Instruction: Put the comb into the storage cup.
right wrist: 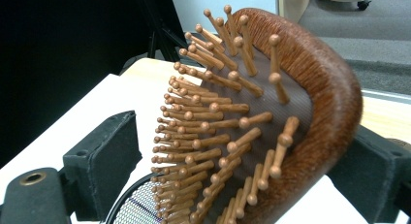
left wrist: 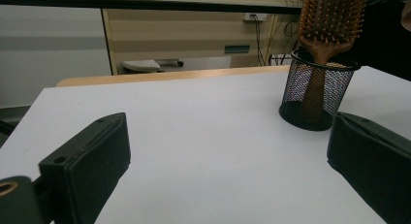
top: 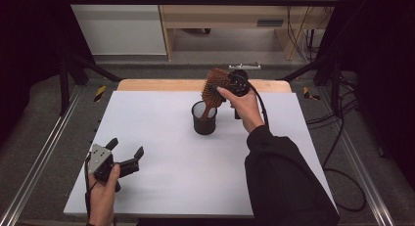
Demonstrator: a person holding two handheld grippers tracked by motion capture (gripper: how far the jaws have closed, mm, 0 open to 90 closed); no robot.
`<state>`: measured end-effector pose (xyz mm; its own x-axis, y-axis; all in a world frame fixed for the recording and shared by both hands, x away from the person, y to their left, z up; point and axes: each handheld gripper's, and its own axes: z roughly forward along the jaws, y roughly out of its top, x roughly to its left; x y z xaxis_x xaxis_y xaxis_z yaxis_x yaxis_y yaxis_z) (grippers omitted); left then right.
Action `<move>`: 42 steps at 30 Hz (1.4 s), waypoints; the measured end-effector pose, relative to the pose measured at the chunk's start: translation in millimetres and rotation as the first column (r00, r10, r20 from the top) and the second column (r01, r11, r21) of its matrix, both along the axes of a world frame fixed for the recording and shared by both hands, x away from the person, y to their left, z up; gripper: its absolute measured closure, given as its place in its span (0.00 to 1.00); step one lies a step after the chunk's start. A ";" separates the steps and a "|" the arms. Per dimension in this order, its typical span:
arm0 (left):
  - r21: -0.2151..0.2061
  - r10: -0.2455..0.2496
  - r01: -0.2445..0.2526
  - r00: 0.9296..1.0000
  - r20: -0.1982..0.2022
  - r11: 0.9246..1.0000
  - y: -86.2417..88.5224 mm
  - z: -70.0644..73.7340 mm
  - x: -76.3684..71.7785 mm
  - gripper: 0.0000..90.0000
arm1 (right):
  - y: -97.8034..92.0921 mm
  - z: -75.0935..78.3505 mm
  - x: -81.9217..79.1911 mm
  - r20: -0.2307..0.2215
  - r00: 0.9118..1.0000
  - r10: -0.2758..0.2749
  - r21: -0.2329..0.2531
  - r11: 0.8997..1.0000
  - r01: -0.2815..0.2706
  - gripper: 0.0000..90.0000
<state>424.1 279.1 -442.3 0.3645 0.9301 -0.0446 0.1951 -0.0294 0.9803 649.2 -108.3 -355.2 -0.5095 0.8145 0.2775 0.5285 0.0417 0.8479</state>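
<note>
A brown wooden hairbrush (top: 215,82) stands tilted with its handle down in a black mesh cup (top: 204,119) at the middle back of the white tabletop. My right gripper (top: 226,87) is at the brush head; in the right gripper view its jaws stand wide on either side of the hairbrush (right wrist: 252,127), the right jaw against its back and a thin gap at the bristle tips. My left gripper (top: 126,146) rests open near the front left, empty. The left gripper view has the cup (left wrist: 317,93) and the hairbrush (left wrist: 329,20) ahead beyond my left gripper (left wrist: 228,151).
The white tabletop (top: 161,138) has a wooden strip along its far edge. Metal rails run down both sides of the table, and cables lie on the floor at the right. A wooden desk stands behind the table.
</note>
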 end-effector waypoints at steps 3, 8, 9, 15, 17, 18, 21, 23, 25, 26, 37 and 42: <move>0.001 -0.002 0.002 1.000 0.000 1.000 -0.4 -0.1 -0.2 0.02 | -2.3 0.1 -1.5 0.006 1.000 -0.004 0.000 1.000 0.004 0.11; -0.006 -0.003 0.003 1.000 0.000 1.000 0.6 -0.1 0.3 0.02 | -5.6 -0.9 -4.8 0.008 1.000 -0.015 0.004 1.000 0.015 0.11; -0.003 0.000 0.000 1.000 0.001 1.000 0.7 -0.2 0.7 0.02 | -6.2 -0.9 -5.1 0.008 1.000 -0.014 0.006 1.000 0.014 0.11; -0.003 0.001 -0.001 1.000 0.002 1.000 0.0 0.2 -1.1 0.02 | -7.7 -1.9 -9.6 0.009 1.000 -0.023 0.001 1.000 0.023 0.09; -0.001 -0.003 0.003 1.000 -0.001 1.000 -0.8 -0.3 -1.1 0.02 | -8.7 -0.8 -11.8 0.007 1.000 -0.025 0.009 1.000 0.025 0.09; -0.001 -0.004 0.004 1.000 -0.001 1.000 -1.2 -0.5 -0.8 0.02 | -9.2 -0.4 -12.7 0.008 1.000 -0.025 0.015 1.000 0.025 0.09; -0.007 -0.007 0.007 1.000 -0.005 1.000 -1.5 -0.8 -0.3 0.02 | -9.6 0.7 -15.4 0.005 1.000 -0.024 0.015 1.000 0.024 0.08; -0.003 -0.002 0.002 1.000 -0.001 1.000 -0.5 -0.4 -0.4 0.02 | -10.0 1.1 -16.6 0.011 1.000 -0.021 0.027 0.999 0.020 0.08; -0.005 0.001 -0.001 1.000 -0.002 1.000 -0.1 -0.7 -0.2 0.02 | -9.6 0.3 -17.2 0.020 1.000 -0.016 0.027 1.000 0.015 0.07; -0.005 0.002 -0.002 1.000 -0.003 1.000 0.0 -0.9 -0.1 0.02 | -9.4 -0.3 -17.1 0.021 1.000 -0.017 0.023 1.000 0.016 0.07; -0.005 0.001 -0.001 1.000 0.000 1.000 0.6 -0.4 -0.4 0.02 | -10.8 -0.3 -16.0 0.040 0.999 -0.027 0.019 0.999 0.027 0.07; -0.002 0.004 -0.003 1.000 0.003 1.000 1.0 0.0 -0.9 0.02 | -12.5 0.8 -16.8 0.046 0.998 -0.034 0.017 0.999 0.034 0.07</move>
<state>423.2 280.1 -442.3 0.3614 0.9313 -0.0456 0.1918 -0.0264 0.9811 632.3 -120.9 -354.4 -0.4943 0.8271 0.2674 0.4897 0.0107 0.8718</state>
